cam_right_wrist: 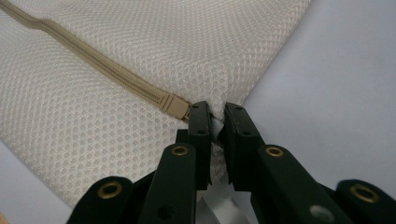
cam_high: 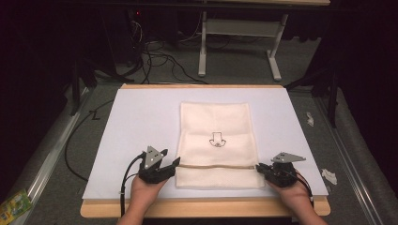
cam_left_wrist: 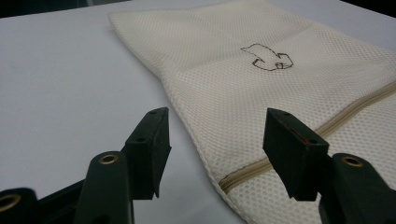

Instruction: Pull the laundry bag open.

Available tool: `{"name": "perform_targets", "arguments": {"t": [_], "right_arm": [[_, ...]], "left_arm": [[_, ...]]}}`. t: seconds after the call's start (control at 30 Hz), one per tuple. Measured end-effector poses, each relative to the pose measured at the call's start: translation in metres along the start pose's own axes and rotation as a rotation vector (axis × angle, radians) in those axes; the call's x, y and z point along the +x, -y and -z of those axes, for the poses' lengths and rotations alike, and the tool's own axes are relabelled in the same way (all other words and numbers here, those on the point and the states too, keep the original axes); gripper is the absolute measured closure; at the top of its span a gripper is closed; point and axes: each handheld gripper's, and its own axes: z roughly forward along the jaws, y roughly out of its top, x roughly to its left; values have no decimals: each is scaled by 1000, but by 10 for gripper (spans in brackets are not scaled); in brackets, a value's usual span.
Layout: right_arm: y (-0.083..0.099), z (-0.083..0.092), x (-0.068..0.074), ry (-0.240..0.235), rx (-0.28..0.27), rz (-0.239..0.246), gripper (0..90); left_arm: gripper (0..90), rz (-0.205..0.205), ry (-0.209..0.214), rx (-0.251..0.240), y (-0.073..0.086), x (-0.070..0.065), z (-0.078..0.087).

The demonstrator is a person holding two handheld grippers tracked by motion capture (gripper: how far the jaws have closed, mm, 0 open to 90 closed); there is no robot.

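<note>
Mesh bag (cam_high: 217,140) is lying flat on the white board (cam_high: 141,122), right gripper (cam_right_wrist: 215,122) pinching its edge by the zipper (cam_right_wrist: 93,60) end while the left gripper (cam_left_wrist: 215,135), jaws apart, should be clamping the opposite edge squarely.

Overhead light brightens the white table sheet (cam_high: 141,122) while the surrounding room stays dark; shadows are soft, and near jaws blur in both gripper views

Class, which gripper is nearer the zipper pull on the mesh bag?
Right. The right gripper pinches the mesh bag beside the zipper pull; the left gripper waits open at the opposite edge.
</note>
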Motion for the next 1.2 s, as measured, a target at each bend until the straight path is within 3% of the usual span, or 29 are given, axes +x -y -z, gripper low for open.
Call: {"name": "perform_targets", "arguments": {"t": [0.23, 0.33, 0.4, 0.43, 0.5, 0.53, 0.57, 0.6, 0.73, 0.97, 1.07, 1.2], "right_arm": [[-4, 9, 0, -6, -46, 13, 841], [-7, 16, 2, -9, -87, 11, 842], [-8, 17, 3, -10, -94, 20, 842], [-8, 17, 3, -10, -94, 20, 842], [-8, 18, 3, -12, -97, 21, 841], [-8, 18, 3, -12, -98, 22, 841], [-9, 18, 2, -11, -101, 26, 841], [-9, 18, 2, -10, -102, 32, 841], [-9, 19, 3, -10, -107, 39, 841], [-9, 20, 3, -21, -119, 30, 841], [-10, 23, 5, -28, -133, 30, 841], [-10, 23, 5, -36, -137, 26, 842]], "left_arm": [[430, 41, 55, 1, -6, -11, -3], [415, 48, 130, -2, -15, -31, -11], [413, 36, 167, -1, -21, -44, -18], [414, 36, 167, -1, -21, -44, -18], [419, 18, 210, 9, -25, -58, -26], [425, -8, 236, 24, -27, -72, -34], [435, -8, 236, 24, -27, -72, -34], [446, -23, 255, 38, -30, -83, -43], [466, -28, 286, 51, -34, -98, -58], [563, 22, 382, 82, -34, -138, -98], [623, 49, 405, 101, -34, -154, -115], [656, 44, 407, 96, -37, -162, -121]]}}
